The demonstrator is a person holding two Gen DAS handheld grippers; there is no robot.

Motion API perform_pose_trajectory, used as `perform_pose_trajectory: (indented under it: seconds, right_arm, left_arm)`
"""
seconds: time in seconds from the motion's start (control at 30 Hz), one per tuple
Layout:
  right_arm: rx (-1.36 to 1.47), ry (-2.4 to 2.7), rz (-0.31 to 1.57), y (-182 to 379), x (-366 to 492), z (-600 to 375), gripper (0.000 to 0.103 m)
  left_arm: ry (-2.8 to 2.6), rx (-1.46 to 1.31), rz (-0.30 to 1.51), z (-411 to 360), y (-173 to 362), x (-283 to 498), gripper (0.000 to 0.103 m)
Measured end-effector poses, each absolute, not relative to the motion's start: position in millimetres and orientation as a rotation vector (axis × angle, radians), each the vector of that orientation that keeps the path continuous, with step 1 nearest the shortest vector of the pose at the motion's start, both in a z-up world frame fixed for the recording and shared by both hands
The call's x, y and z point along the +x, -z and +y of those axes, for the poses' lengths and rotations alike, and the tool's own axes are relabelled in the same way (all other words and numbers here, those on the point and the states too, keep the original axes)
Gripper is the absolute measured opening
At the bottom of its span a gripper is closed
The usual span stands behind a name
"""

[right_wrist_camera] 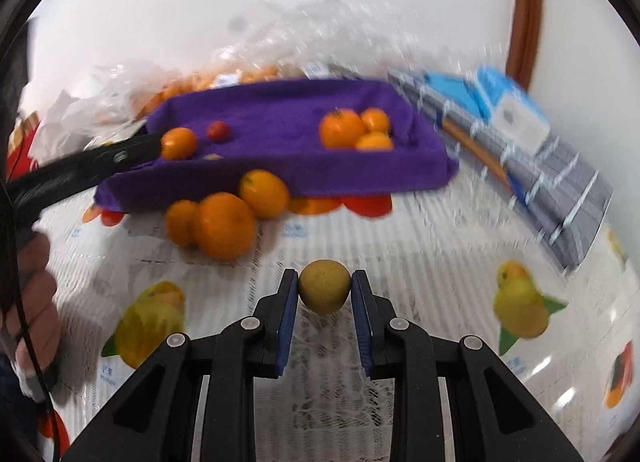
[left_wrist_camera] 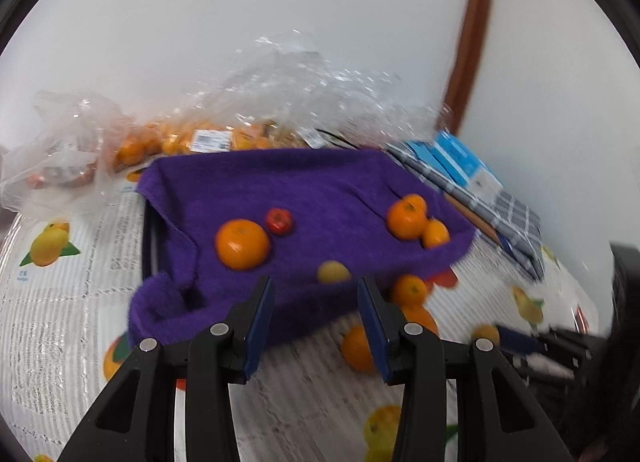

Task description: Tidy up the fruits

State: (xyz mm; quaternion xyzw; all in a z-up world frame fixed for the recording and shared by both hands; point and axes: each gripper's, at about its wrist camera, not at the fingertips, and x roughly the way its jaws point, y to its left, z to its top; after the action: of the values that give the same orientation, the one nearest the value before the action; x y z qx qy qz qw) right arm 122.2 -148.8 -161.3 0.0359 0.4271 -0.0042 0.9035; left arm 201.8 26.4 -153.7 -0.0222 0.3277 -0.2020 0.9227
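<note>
**Fruit sorting partway done**

Left wrist view: the left gripper (left_wrist_camera: 316, 294) is hanging narrowly parted and empty; ahead, the purple-lined tray (left_wrist_camera: 320, 178) is holding oranges and a small red fruit.

Right wrist view: the right gripper (right_wrist_camera: 325, 290) is clamping a yellow-green fruit (right_wrist_camera: 323, 291); three loose oranges (right_wrist_camera: 226, 224) are waiting beyond it on the tabletop (right_wrist_camera: 420, 254).

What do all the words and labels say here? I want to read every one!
None can be read for sure.
Tablecloth: rows of tiny grey print, too blurred.
Caption under the mango picture: small blue letters, too small and blurred.
White sticker on the bag of oranges: a barcode and print, too blurred.
Blue box: white label, too blurred.
</note>
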Motion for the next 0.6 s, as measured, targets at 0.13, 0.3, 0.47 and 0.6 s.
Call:
perform_pose_trajectory:
  seconds: [0.13, 0.3, 0.47, 0.6]
  right_arm:
    - [0.091, 0.027, 0.852, 157.4, 122.0, -159.2, 0.027]
    - [0.034, 0.056, 0.836, 155.9, 127.9, -169.9, 0.027]
    - [0.037, 0.062, 0.819, 154.3, 135.1, -183.5, 0.027]
    - [0.083, 0.070, 0.840, 157.7, 137.8, -191.9, 0.027]
  left_arm:
    - [0.431, -0.001, 0.684, 20.8, 157.0, 191.0, 0.041]
    - [0.429, 0.006, 0.687, 22.3, 158.9, 189.0, 0.045]
    - [0.434, -0.012, 0.707, 25.1, 161.8, 193.5, 0.045]
    - [0.446, 0.004, 0.716, 21.4, 163.5, 193.6, 0.045]
